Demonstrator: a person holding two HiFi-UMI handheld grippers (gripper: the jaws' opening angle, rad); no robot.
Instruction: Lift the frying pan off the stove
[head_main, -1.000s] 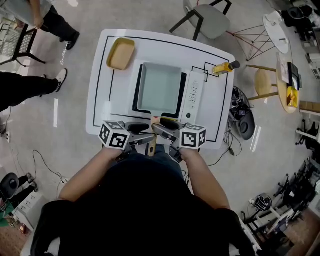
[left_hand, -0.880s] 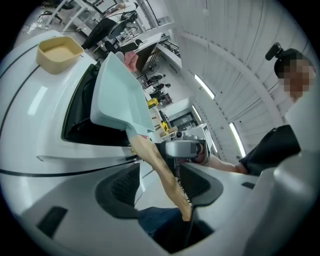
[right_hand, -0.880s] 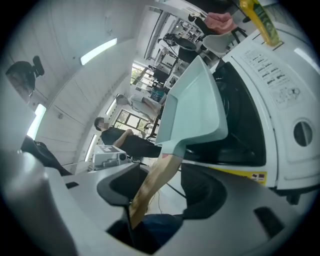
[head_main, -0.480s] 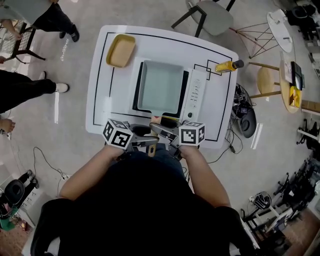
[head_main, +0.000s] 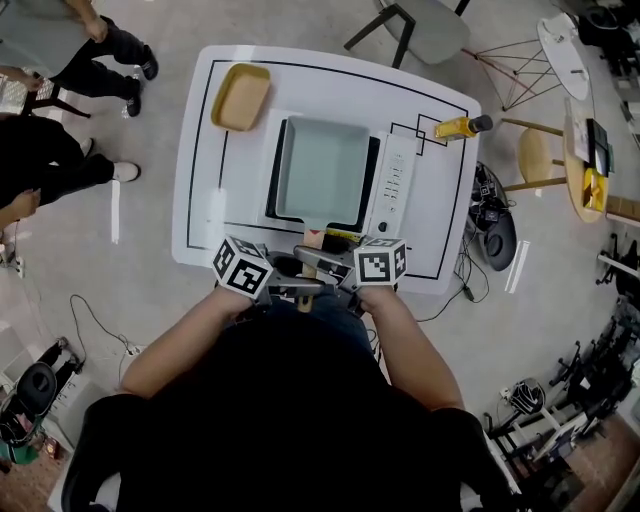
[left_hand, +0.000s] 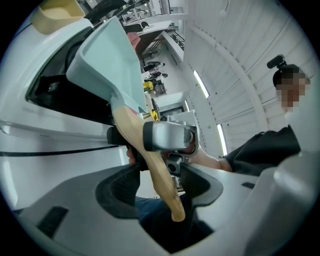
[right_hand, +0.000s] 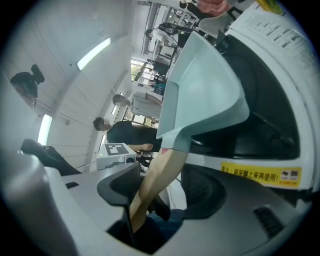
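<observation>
A square pale green frying pan (head_main: 318, 170) sits on the black stove (head_main: 370, 185), its wooden handle (head_main: 308, 268) pointing at me over the table's near edge. My left gripper (head_main: 296, 283) comes at the handle from the left and my right gripper (head_main: 318, 262) from the right. In the left gripper view the handle (left_hand: 159, 170) runs between the open jaws of the left gripper (left_hand: 160, 182), with a gap on each side. In the right gripper view the handle (right_hand: 156, 182) lies inside the open right gripper (right_hand: 160, 192), close against its left finger (right_hand: 122, 192).
The stove's white control strip (head_main: 392, 185) lies right of the pan. On the white table (head_main: 225, 225) a yellow tray (head_main: 241, 97) sits back left and a yellow bottle (head_main: 458, 127) back right. People's legs (head_main: 55, 150) are at left, a chair (head_main: 420, 30) beyond the table.
Both grippers have drawn in toward each other and now straddle the wooden handle. The pan has stayed flat on the stove. The people at left have shifted.
</observation>
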